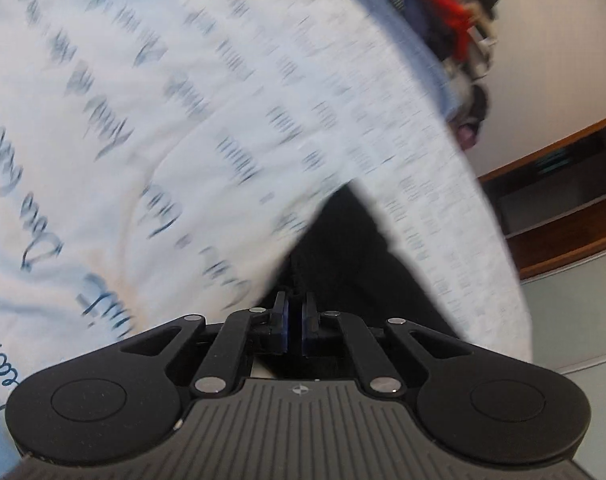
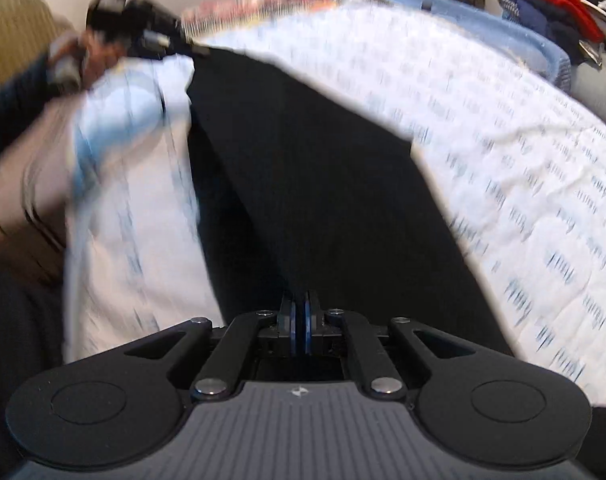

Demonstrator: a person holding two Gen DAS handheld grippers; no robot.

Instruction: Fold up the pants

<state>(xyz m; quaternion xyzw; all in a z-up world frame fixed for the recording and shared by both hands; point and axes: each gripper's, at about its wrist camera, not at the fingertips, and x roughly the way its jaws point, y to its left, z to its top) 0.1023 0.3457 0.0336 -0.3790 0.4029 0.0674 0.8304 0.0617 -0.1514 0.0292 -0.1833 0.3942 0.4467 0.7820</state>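
Both grippers, left [image 1: 295, 322] and right [image 2: 299, 330], are clenching black pants [image 2: 303, 184], stretching them over the bed [image 2: 523, 168]. Fold step looks underway; next, edges need aligning.

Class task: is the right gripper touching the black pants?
Touching. The right wrist view shows the right gripper with its jaws closed on the edge of the black pants, the cloth running straight out from between them.
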